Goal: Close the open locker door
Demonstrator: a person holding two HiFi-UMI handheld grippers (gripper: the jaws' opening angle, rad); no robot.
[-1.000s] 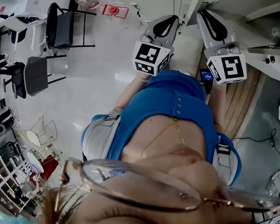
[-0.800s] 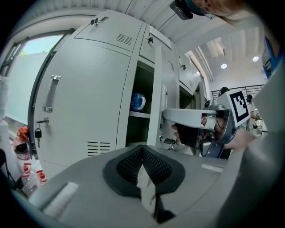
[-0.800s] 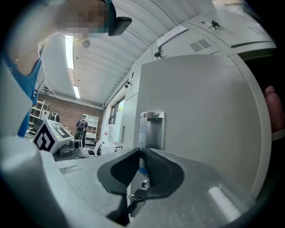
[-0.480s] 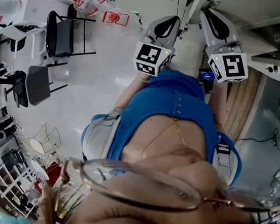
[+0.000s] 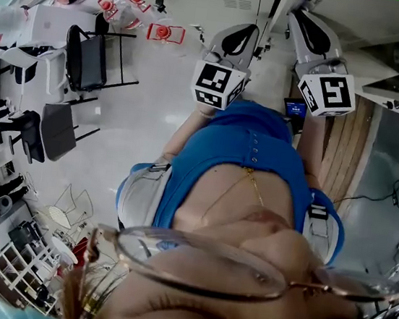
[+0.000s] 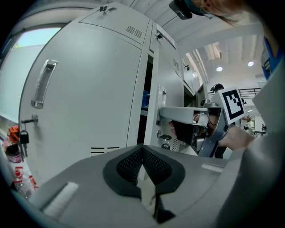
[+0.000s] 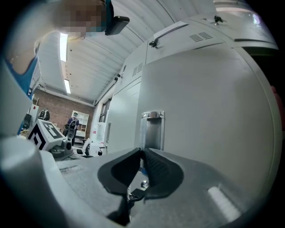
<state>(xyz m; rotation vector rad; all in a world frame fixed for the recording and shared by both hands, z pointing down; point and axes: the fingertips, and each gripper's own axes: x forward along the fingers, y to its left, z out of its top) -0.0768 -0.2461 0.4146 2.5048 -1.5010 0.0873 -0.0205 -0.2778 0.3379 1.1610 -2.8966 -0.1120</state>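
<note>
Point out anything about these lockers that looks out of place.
One locker door stands ajar, leaving a dark gap between it and the closed door beside it. Nothing else stands out.

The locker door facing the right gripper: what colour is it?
Plain light grey; the locker door shows best in the right gripper view.

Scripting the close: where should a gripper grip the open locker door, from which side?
Grip the upright metal handle on the outer face of the locker door, coming straight at that face. It looks raised off the flat panel, beside the door's edge, so jaws can pinch it.
</note>
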